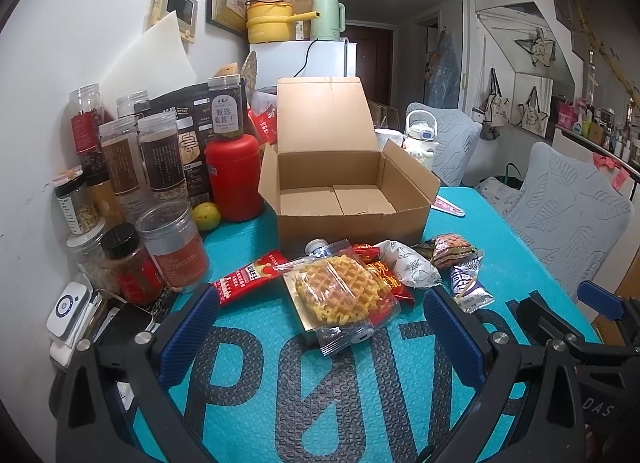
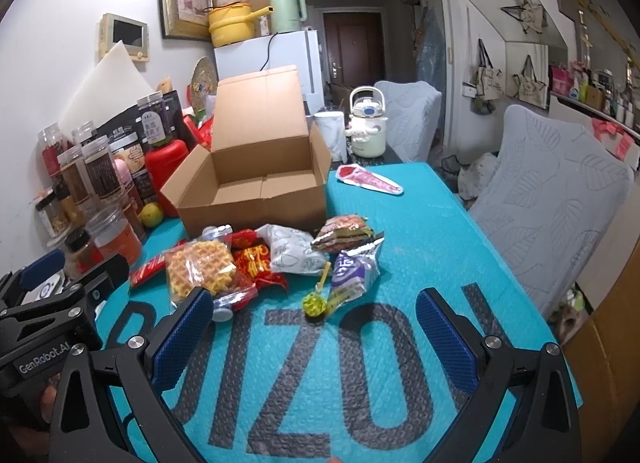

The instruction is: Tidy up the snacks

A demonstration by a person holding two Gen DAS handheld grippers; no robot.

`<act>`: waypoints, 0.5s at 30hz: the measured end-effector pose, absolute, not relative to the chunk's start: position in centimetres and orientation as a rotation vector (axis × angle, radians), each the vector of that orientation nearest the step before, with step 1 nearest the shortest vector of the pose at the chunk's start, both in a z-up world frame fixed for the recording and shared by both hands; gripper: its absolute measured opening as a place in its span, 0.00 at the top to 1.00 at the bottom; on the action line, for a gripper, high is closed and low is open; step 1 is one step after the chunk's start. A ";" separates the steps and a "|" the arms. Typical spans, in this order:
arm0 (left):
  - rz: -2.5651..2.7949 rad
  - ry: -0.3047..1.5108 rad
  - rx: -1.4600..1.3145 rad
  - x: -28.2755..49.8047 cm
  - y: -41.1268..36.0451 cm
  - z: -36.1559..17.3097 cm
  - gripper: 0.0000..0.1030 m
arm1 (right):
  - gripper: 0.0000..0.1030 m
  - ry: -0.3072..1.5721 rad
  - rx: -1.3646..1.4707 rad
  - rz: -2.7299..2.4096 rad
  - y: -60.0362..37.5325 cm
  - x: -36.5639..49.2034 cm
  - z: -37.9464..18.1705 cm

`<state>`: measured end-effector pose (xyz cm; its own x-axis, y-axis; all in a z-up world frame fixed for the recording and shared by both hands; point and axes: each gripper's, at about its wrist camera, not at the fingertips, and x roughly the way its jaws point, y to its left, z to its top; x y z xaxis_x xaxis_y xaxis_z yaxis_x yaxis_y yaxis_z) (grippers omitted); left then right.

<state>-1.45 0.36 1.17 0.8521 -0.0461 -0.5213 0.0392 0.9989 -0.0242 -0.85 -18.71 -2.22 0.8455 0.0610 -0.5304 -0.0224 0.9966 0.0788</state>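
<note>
An open cardboard box [image 1: 344,199] is set at the far middle of the teal counter [image 2: 460,223], its inside bare. The snacks are heaped just near of it: a waffle [image 1: 340,295] at the left, a red pack [image 2: 256,259], a white pack [image 2: 292,251], a purple pack [image 2: 352,271] and a lollipop [image 2: 314,305]. Jars [image 1: 156,159] are crowded at the far left. The left gripper [image 1: 320,335] and right gripper [image 2: 316,347] are held low over the counter, fingers spread wide, nothing gripped.
</note>
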 end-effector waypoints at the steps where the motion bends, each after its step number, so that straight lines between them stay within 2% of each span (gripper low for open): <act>1: -0.045 0.548 -0.014 -1.4 0.4 1.2 0.00 | 0.00 0.563 0.070 0.046 -18.7 -0.8 -2.3; 15: -0.034 0.627 -0.069 1.6 1.2 -0.9 0.00 | 0.00 0.631 0.087 0.060 -19.1 2.1 -4.6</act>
<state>1.60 1.24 -0.85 0.8095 -0.0523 -0.5848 0.0104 0.9971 -0.0748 2.09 -19.12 -4.63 0.8062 0.0826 -0.5859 -0.0293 0.9946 0.0999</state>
